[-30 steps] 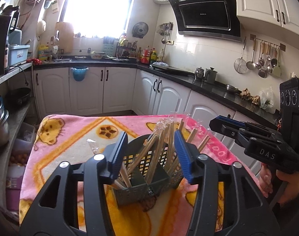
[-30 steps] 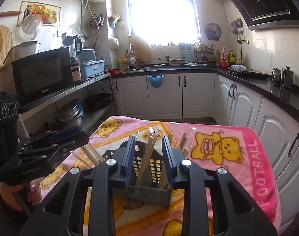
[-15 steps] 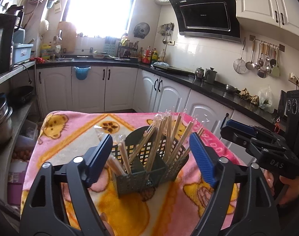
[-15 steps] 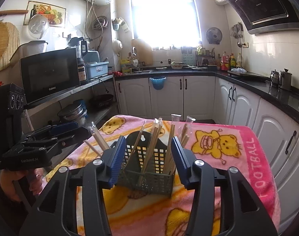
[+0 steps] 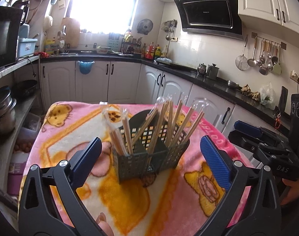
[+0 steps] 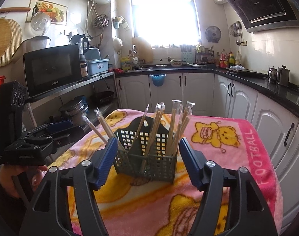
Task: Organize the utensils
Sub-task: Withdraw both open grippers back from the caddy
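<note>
Both my grippers are wide apart and hold nothing.

Near me, the left gripper (image 5: 150, 159) and right gripper (image 6: 147, 162) hang in front of the basket (image 6: 147, 157). The chopsticks (image 6: 176, 125) stand inside it on the pink blanket (image 6: 245, 135). I think sorting looks done; next, check.

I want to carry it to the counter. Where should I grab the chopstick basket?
Probably pinch the tall back panel of the basket from above: it stands upright and thin, rising over the compartments. The wrapped chopsticks lean beside it, so come straight down the middle.
</note>
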`<state>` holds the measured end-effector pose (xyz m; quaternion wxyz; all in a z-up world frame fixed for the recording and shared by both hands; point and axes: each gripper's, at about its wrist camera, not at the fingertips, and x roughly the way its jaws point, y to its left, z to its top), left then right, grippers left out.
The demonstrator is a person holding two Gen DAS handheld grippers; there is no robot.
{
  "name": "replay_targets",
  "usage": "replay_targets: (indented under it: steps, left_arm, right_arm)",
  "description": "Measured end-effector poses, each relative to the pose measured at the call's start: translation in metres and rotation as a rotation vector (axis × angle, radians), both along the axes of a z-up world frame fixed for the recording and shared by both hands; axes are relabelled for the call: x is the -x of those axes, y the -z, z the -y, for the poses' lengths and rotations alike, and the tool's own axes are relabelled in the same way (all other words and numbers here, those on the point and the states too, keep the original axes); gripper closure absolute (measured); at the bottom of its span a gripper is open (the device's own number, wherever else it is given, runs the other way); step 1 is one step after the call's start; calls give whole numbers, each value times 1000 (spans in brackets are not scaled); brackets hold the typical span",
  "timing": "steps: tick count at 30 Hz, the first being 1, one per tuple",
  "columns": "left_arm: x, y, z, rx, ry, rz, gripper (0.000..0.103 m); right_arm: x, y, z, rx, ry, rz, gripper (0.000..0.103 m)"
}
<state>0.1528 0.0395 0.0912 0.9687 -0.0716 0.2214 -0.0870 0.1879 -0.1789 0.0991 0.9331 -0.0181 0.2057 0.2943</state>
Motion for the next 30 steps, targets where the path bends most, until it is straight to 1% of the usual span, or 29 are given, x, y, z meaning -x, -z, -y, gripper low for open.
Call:
replay_targets:
  steps: [5,10,15,21,30]
  left_arm:
    - [4,16,3,-3,-4,-31,11]
    - [8,31,4,-7,-7,-59,11]
    - [10,44,6,-3,-13,-83,11]
    - [15,59,7,7,-22,-95,11]
    - [21,78,11,8,-22,-101,11]
  right_arm:
    - [8,16,1,23,15,-12,33]
    - [12,33,4,38,32,-30,30]
    - [15,45,8,25,46,-47,20]
    - [21,57,11,25,69,-44,12]
    - [26,72,17,34,105,-34,7]
